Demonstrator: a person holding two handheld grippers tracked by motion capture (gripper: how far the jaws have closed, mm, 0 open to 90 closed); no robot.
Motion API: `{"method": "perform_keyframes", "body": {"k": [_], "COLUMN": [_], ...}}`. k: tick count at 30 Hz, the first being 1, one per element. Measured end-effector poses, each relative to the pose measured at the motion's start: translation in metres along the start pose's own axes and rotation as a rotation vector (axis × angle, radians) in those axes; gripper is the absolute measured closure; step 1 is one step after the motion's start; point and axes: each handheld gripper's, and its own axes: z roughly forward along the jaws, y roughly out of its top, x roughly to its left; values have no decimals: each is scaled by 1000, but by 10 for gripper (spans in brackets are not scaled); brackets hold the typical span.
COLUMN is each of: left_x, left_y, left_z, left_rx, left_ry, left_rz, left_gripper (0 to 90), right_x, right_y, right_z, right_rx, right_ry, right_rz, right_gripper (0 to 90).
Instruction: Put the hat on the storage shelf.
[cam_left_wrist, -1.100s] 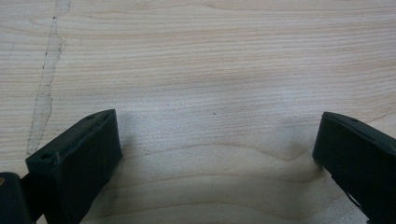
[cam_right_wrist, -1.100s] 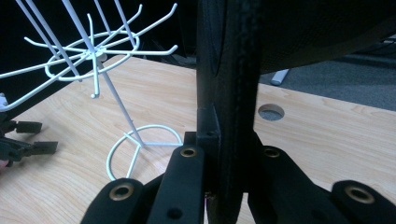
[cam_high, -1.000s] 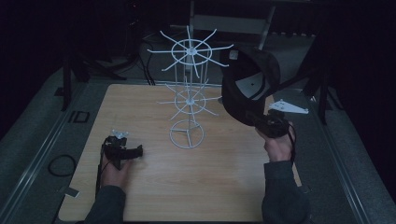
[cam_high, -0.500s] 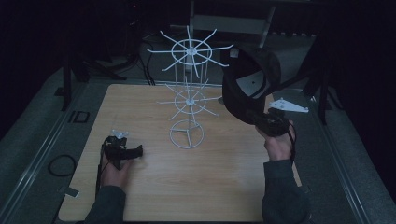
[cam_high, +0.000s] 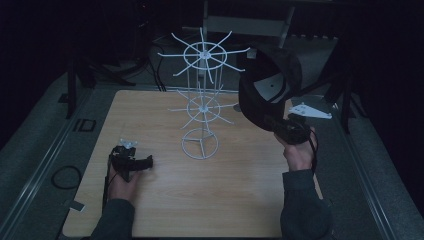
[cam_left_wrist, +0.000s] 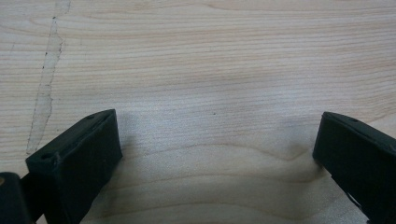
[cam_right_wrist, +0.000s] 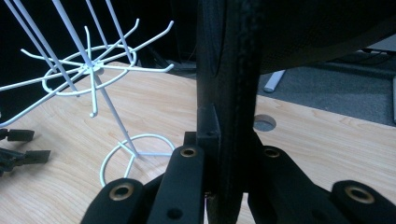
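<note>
The room is dark around a pale wooden worktop with visible grain and, in the left gripper view, a faint scuffed streak near its left side. Grey floor or matting runs along both long edges, and dim frames and cables stand past the far edge.

A white wire rack stands near the middle of the worktop toward the far edge, on a ring base, with two tiers of hooked spokes on one upright stem. In the right gripper view its lower tier and ring base show to the left.

Off the right edge, raised above the worktop, is a black cap, tilted so its pale inner crown faces the camera. The right gripper has its jaws closed on the cap's brim, which stands as a dark vertical band between them in its own view. The right hand holds it from below, with the grey three-cornered plate just beyond.

The left gripper rests low near the worktop's left edge, held by the left hand, jaws spread wide and holding nothing.

Compared with a second ago, the cap seems slightly higher and nearer the rack's upper tier, though the dim light makes this uncertain; the left gripper is where it was.

No readable writing or brand marks appear.
</note>
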Motion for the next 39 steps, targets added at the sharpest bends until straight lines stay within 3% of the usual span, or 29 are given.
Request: {"method": "perform_keyframes", "body": {"k": [39], "left_x": [0], "left_y": [0], "left_z": [0], "left_rx": [0], "left_ry": [0], "left_rz": [0], "left_gripper": [11], "right_x": [15], "right_y": [13], "right_z": [-5], "right_rx": [-36], "right_ry": [-37], "right_rz": [-69], "right_gripper": [864]}}
